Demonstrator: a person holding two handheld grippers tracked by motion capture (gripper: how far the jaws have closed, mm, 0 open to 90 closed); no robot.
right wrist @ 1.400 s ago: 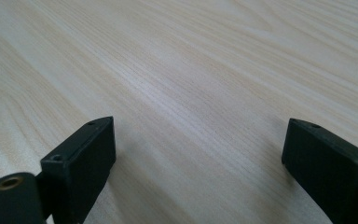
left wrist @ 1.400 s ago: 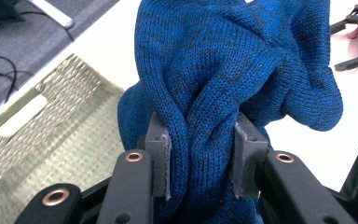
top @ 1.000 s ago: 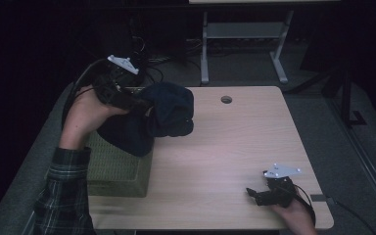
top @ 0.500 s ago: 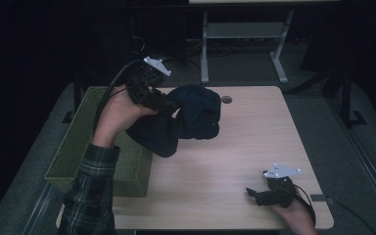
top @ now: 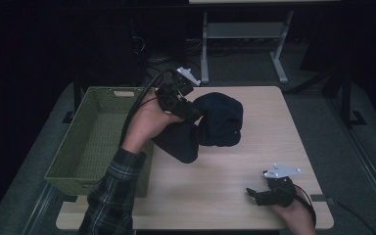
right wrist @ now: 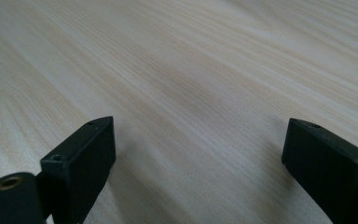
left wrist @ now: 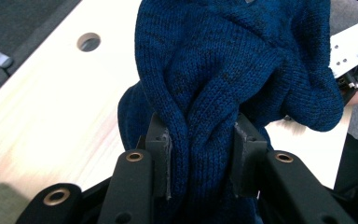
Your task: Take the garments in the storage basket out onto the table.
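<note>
A dark blue knitted garment (top: 210, 125) hangs bunched above the wooden table (top: 254, 147), just right of the green wicker basket (top: 93, 142). My left gripper (top: 191, 111) is shut on a fold of the garment (left wrist: 223, 84), which is pinched between the two pads (left wrist: 161, 158). My right gripper (top: 257, 193) rests low near the table's front right edge. In the right gripper view my right gripper (right wrist: 196, 154) stands open, jaws wide apart, with bare wood between them.
The basket sits at the table's left side and looks empty. A round cable hole (left wrist: 88, 42) lies in the tabletop beyond the garment. A white desk frame (top: 245, 34) stands on the floor behind the table.
My left gripper has carried the garment to the right, off the basket and out over the table. The basket's inside has come into sight. The right gripper has stayed still.
</note>
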